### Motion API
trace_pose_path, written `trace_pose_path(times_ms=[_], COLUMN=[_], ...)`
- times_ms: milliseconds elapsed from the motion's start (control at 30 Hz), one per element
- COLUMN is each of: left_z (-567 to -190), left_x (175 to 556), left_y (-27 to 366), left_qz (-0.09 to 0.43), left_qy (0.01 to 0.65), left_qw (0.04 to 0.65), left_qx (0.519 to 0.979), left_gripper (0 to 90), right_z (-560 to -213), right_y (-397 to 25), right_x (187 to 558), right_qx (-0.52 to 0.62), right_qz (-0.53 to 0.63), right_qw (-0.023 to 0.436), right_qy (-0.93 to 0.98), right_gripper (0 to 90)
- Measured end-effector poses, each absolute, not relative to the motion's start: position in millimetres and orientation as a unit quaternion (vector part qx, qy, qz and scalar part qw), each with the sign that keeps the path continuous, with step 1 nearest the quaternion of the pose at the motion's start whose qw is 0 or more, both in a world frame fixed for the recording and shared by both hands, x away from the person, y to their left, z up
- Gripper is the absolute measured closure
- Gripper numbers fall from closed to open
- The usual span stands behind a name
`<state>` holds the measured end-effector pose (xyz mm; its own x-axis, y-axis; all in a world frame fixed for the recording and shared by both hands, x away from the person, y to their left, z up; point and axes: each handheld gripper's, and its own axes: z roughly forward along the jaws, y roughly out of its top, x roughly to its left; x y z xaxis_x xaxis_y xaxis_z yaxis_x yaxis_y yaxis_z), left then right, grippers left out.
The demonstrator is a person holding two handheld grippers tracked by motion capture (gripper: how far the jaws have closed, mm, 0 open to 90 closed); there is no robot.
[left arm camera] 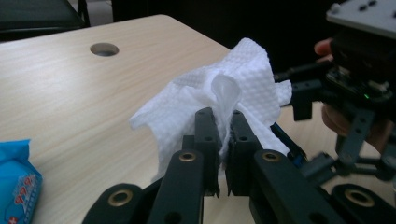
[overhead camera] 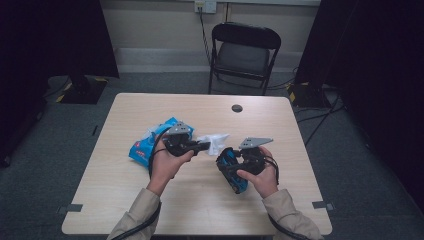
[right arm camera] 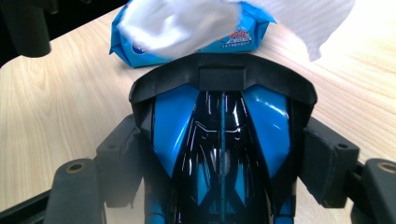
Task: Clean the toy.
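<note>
I work over a pale wooden table, with a round cable hole near its far edge and a black folding chair standing beyond it; on the board to my left lies a blue pack of wet wipes, resting flat just behind my left hand; my right gripper has its jaws pressed against both flanks of a glossy blue and black toy car, clamped and raised off the table in front of me, its dark rear spoiler pointing toward the pack; my left gripper has its jaws squeezed together on a white wipe, which bunches up above the tips and hangs just beside the car; the wipe's loose edge droops over the table without touching it, as far as I can tell.
</note>
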<state>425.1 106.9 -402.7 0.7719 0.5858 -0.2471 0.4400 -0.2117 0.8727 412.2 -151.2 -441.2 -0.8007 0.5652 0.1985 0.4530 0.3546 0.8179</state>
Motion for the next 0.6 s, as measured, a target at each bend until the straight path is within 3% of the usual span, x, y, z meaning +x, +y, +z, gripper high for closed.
trace_pose_path(times_ms=[600], left_z=[-417], left_x=[429], left_y=[79], left_qz=[0.042], left_qy=[0.322], left_qw=[0.512], left_qx=[0.795], left_gripper=[85.5], right_z=[-437], right_y=[-144], right_x=[408], right_qx=[0.295], right_qz=[0.48], right_qw=[0.056], right_qy=[0.824], right_gripper=[25.6])
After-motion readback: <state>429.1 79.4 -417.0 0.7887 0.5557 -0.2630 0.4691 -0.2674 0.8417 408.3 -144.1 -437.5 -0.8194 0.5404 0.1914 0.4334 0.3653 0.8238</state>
